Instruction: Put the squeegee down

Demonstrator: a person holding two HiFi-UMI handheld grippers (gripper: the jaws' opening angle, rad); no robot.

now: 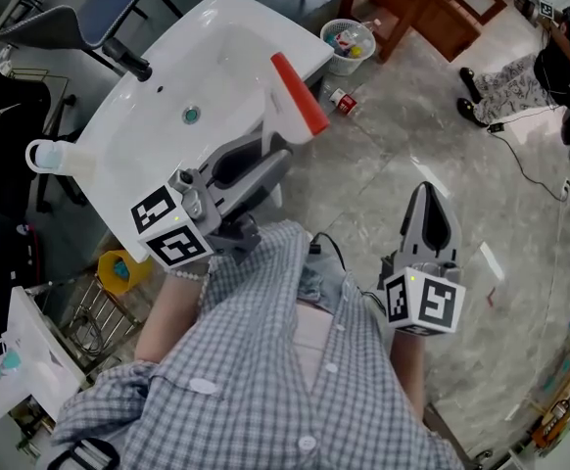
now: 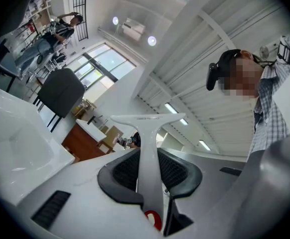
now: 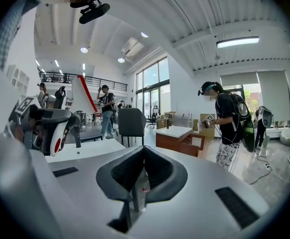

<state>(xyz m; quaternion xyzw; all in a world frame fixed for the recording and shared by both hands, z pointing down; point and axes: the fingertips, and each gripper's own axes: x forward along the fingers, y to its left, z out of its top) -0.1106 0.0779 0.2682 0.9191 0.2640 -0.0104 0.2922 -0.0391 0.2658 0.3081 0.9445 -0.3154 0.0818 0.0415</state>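
The squeegee (image 1: 300,96) has a white handle and a red blade. My left gripper (image 1: 262,157) is shut on its handle and holds it above the right part of the white sink (image 1: 158,86), blade towards the sink's right edge. In the left gripper view the handle (image 2: 146,148) runs up between the dark pads and the blade spreads crosswise beyond them. My right gripper (image 1: 428,196) hangs over the stone floor to the right, shut, with nothing in it (image 3: 144,156). The right gripper view also shows the left gripper (image 3: 50,123) and the squeegee (image 3: 82,96) at the left.
A black faucet (image 1: 128,59) stands at the sink's far edge. A wastebasket (image 1: 349,45) and a can (image 1: 342,101) are on the floor beyond the sink. A wooden table (image 1: 412,3), a chair (image 1: 99,13) and a person (image 1: 564,52) are further off.
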